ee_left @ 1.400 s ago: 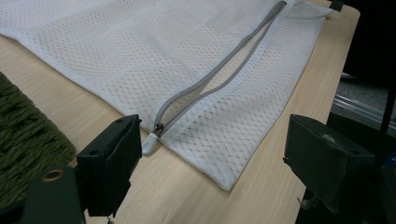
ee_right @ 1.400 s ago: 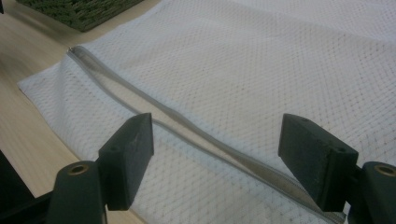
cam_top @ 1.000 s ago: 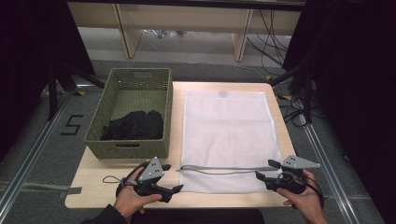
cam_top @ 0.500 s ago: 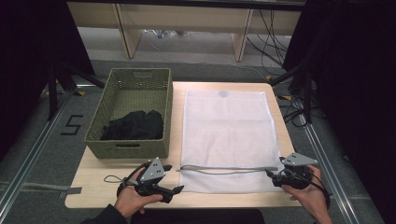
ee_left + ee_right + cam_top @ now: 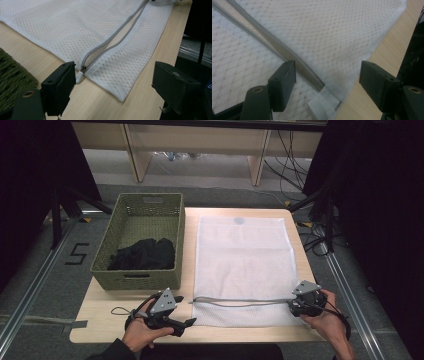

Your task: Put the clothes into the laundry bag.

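A white mesh laundry bag (image 5: 242, 260) lies flat on the table, with a grey zipper (image 5: 240, 300) running across its near end. The zipper gapes open along its length (image 5: 112, 40). Its slider (image 5: 82, 68) sits at the left end, just in front of my left gripper (image 5: 184, 310), which stands open (image 5: 115, 75) and off the bag. My right gripper (image 5: 292, 305) is at the zipper's right end, also open (image 5: 327, 77). The zipper's end and a white fabric tab (image 5: 322, 103) lie between its jaws, unpinched.
A green woven basket (image 5: 107, 255) stands left of the bag with a black cloth (image 5: 145, 254) inside. The table's near edge (image 5: 200, 340) runs just below both hands. Bare wood (image 5: 112, 302) lies left of my left gripper. Cables (image 5: 312, 237) hang off the table's right side.
My right gripper has shifted a little away from the near edge and lower, onto the zipper's right end. The left gripper has stayed put.
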